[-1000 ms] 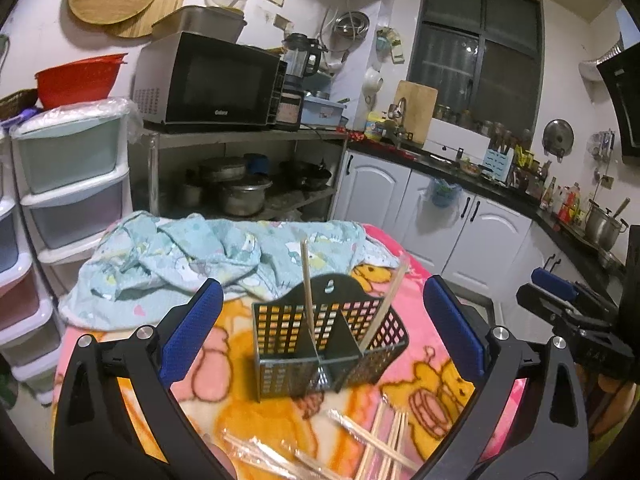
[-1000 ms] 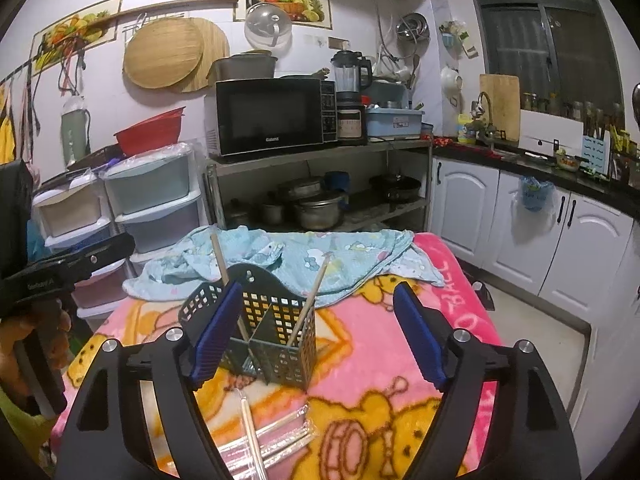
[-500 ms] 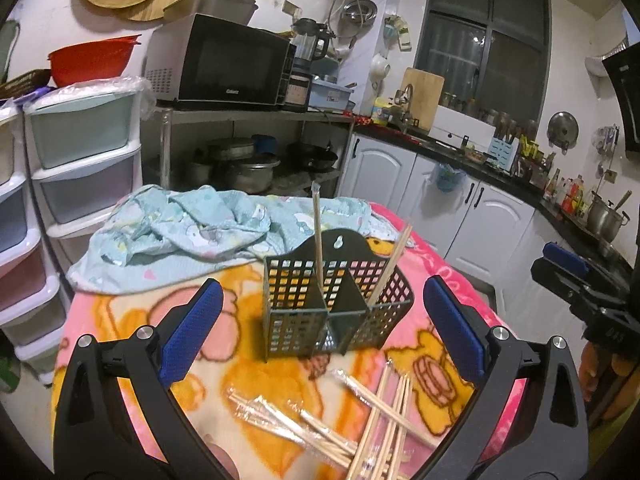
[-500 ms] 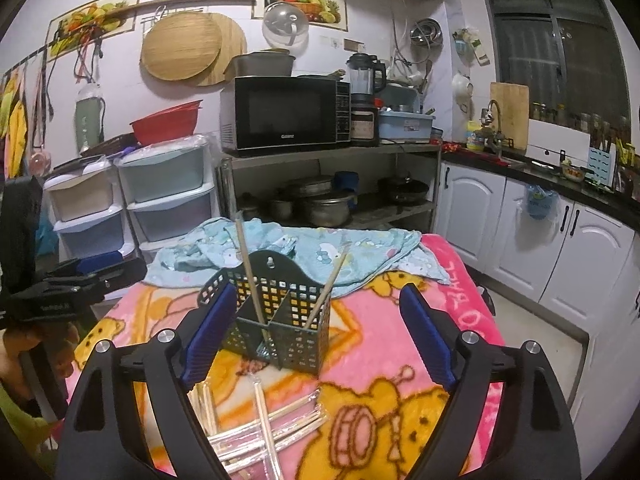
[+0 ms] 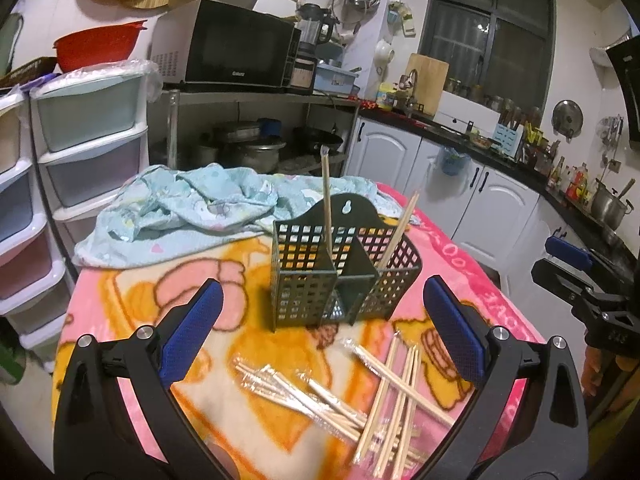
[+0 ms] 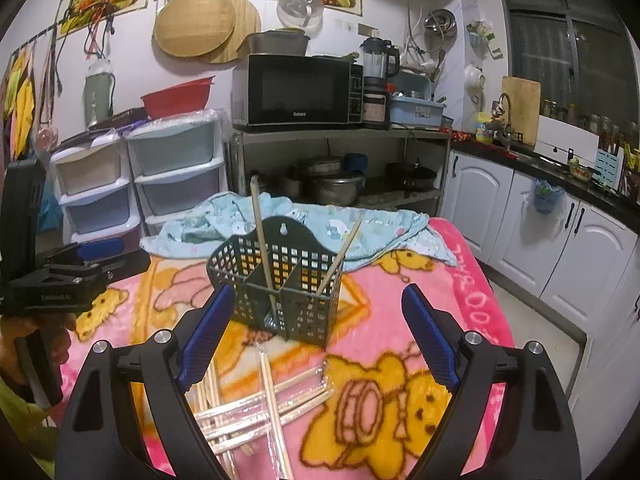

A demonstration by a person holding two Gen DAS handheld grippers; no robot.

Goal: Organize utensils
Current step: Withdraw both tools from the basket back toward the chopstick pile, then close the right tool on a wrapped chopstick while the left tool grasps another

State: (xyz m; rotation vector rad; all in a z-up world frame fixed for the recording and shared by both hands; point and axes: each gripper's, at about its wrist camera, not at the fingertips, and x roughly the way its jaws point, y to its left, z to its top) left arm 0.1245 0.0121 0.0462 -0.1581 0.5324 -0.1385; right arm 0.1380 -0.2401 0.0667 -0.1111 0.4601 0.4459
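Observation:
A dark green perforated utensil basket [image 5: 340,270] with two compartments stands on the pink cartoon blanket [image 5: 132,300]; it also shows in the right wrist view [image 6: 280,280]. One chopstick stands in each compartment [image 5: 327,200] [image 5: 398,232]. Several loose chopsticks, some in clear wrappers, lie in a pile in front of it [image 5: 360,392] [image 6: 264,396]. My left gripper [image 5: 324,332] is open and empty above the pile. My right gripper [image 6: 316,344] is open and empty, held above the chopsticks near the basket.
A crumpled light blue cloth [image 5: 200,208] lies behind the basket. Plastic drawer units [image 5: 80,140] stand at the left, a steel rack with a microwave [image 5: 228,44] behind. White cabinets [image 5: 460,200] run along the right. The table's right edge drops to the floor [image 6: 532,312].
Both grippers have pulled back and risen; the basket looks farther away and more of the loose chopstick pile has come into view. Both stay open and empty.

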